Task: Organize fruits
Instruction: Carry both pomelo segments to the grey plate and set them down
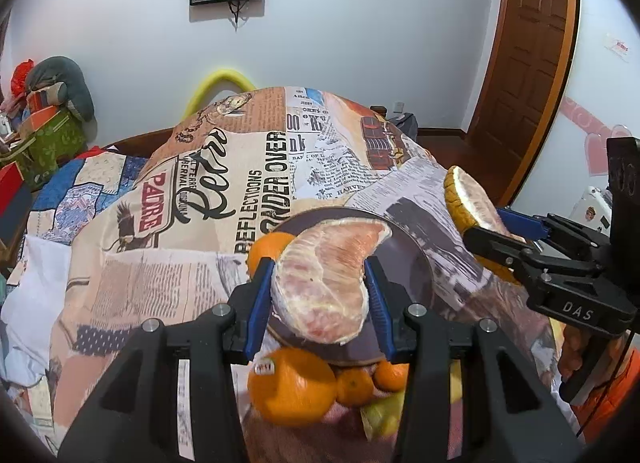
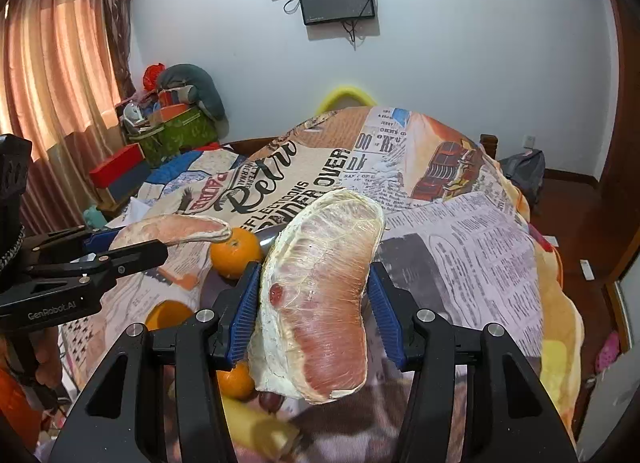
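My left gripper [image 1: 320, 283] is shut on a peeled pink pomelo wedge [image 1: 324, 279] and holds it above a dark round plate [image 1: 412, 263]. My right gripper [image 2: 312, 295] is shut on a wrapped pomelo slice with rind [image 2: 320, 303]; it also shows in the left wrist view [image 1: 472, 203], to the right of the plate. Oranges lie around the plate: a large stickered one [image 1: 292, 387], two small ones [image 1: 354, 385], and one at the far rim [image 1: 268, 247]. A yellow-green fruit [image 1: 384, 411] lies below them.
The fruit lies on a bed under a newspaper-print blanket [image 1: 248, 191]. A banana [image 2: 256, 427] lies under the right gripper. Boxes and clutter [image 2: 168, 127] stand at the left by the curtain. A wooden door [image 1: 528, 63] is at the right.
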A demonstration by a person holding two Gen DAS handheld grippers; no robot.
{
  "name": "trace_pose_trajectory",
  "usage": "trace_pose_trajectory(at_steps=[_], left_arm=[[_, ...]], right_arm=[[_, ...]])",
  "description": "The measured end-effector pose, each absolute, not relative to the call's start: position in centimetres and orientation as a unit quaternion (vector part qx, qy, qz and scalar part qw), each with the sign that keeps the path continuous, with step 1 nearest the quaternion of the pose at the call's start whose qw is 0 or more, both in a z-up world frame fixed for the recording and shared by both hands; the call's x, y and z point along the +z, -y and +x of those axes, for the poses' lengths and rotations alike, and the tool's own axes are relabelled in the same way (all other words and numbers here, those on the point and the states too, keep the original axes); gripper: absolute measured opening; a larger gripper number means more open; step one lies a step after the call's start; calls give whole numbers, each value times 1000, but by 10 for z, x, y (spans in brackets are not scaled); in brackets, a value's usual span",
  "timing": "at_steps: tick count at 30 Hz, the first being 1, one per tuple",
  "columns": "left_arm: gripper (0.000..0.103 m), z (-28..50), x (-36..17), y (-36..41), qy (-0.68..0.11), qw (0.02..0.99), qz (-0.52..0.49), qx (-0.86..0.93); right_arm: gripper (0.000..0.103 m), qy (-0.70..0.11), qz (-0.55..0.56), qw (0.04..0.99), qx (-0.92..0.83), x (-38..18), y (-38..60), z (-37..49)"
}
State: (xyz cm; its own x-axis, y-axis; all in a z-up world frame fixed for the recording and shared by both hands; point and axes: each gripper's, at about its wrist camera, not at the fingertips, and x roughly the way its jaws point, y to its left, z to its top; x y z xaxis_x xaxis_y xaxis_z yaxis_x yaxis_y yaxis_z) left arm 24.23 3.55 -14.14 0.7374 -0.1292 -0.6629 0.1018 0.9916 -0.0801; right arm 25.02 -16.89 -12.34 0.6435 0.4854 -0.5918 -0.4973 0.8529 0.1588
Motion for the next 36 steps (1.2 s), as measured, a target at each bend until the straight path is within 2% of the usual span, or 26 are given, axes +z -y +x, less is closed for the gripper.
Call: trace_pose_trajectory(at_steps=[15,33,36], left_arm=[[44,303,-184,-38,-396,916,-4,-58],[45,306,-200,-30,-424,903,7,-77],[48,307,-200,-31,-427,901,7,-77]], right_arm=[[50,-361,-22,887,286,-158,145,295],[50,-414,-42,858,302,-185,125,325],[51,-421,-44,854,302,-188,124,328]])
